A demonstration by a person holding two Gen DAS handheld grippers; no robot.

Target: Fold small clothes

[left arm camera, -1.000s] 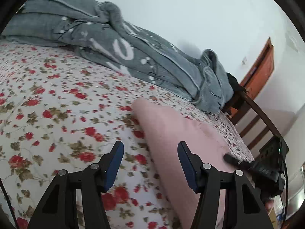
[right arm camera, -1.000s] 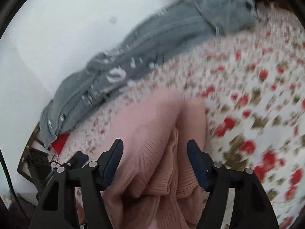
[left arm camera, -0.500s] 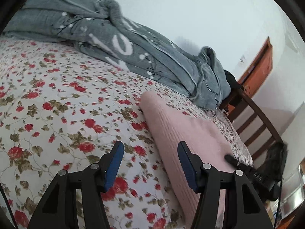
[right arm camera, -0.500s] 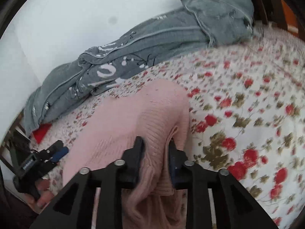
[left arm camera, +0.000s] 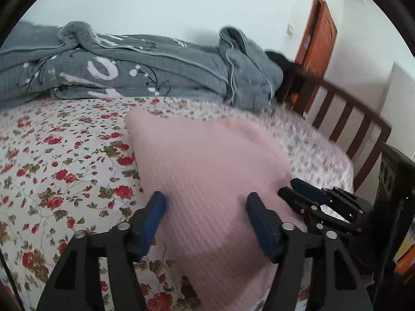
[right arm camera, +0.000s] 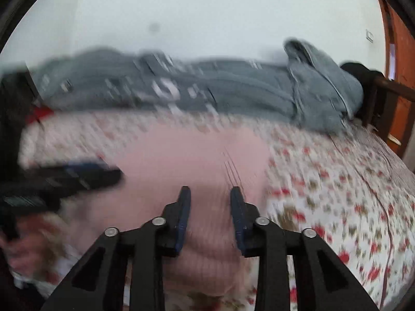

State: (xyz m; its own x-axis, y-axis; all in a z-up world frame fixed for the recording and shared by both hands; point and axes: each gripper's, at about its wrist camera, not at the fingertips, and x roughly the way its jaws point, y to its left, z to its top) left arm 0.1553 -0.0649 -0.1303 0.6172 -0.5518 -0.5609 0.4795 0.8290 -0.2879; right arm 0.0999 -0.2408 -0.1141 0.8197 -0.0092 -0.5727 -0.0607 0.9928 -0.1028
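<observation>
A pink knitted garment [left arm camera: 207, 171] lies folded on the floral bedsheet [left arm camera: 64, 160]. My left gripper [left arm camera: 205, 212] is open, its blue pads on either side of the garment's near edge, holding nothing. My right gripper [right arm camera: 210, 207] is partly open over the near part of the garment [right arm camera: 186, 160], its jaws apart with pink knit between them; this view is blurred by motion. The right gripper also shows in the left wrist view [left arm camera: 311, 199], at the garment's right edge. The left gripper shows blurred in the right wrist view [right arm camera: 77, 176].
A grey blanket [left arm camera: 145, 72] is bunched along the far side of the bed by the white wall. A dark wooden bed rail [left arm camera: 345, 114] runs at the right, with an orange-brown door [left arm camera: 316, 41] behind it.
The right gripper, shut on the pink knit half a second ago, has opened partway. The left gripper has swung right, over the garment's near edge. Both views have turned.
</observation>
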